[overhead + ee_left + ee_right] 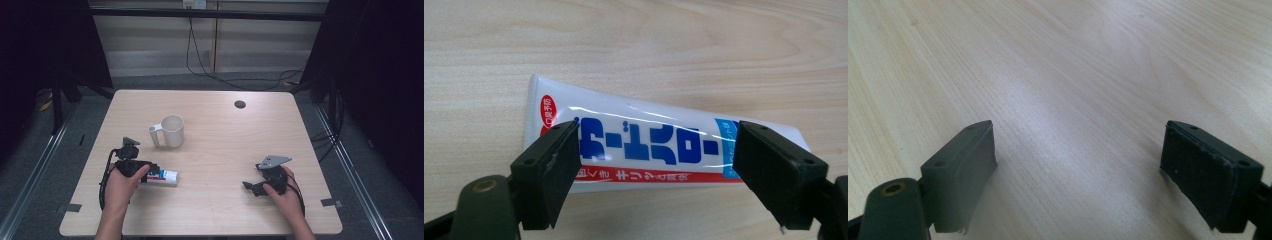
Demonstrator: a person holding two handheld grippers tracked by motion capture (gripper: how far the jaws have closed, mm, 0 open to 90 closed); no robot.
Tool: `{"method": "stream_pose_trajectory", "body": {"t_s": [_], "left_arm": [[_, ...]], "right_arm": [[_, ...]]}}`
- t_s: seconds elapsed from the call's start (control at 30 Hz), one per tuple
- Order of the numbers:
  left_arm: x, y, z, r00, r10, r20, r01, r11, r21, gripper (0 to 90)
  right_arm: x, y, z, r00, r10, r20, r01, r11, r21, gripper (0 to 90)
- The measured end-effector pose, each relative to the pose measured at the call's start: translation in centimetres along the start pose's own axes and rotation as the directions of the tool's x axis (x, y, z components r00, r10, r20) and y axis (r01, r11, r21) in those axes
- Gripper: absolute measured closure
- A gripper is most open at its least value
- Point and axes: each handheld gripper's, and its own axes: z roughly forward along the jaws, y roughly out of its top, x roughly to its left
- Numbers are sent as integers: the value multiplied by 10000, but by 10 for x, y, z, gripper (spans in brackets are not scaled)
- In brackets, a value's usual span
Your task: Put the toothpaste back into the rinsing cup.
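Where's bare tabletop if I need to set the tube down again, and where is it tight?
Free: the wide middle between the tube and the right tongs, and the far right part from the mug past the hole. The near edge between the forearms is bare too. Tight: the left side, where the left tongs straddle the tube just in front of the mug.

Left hand grips left tool, low, tips pointing right across high view. Jaws wide apart, pads pressing nothing. Right hand grips right tool, tips pointing left, jaws wide apart. Both forearms enter from bottom edge.
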Motion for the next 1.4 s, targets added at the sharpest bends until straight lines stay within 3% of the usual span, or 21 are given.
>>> {"method": "stream_pose_trajectory", "body": {"t_s": [0.27,0.7,0.87,1.4], "left_arm": [[-7,3,5,9979,118,-643,-129,9998,-171,183],[-7,6,8,9980,211,-603,-216,9997,-78,158],[-8,9,9,9982,49,-592,-50,10000,-20,158],[-8,14,14,9951,57,-983,-69,9999,-120,154]], "right_arm": [[0,0,0,10000,-4,0,4,10000,-2,140],[0,0,0,10000,-2,-1,2,10000,-2,140],[0,0,0,10000,-4,0,4,10000,-4,140],[0,0,0,10000,-10,0,10,10000,-6,141]]}}
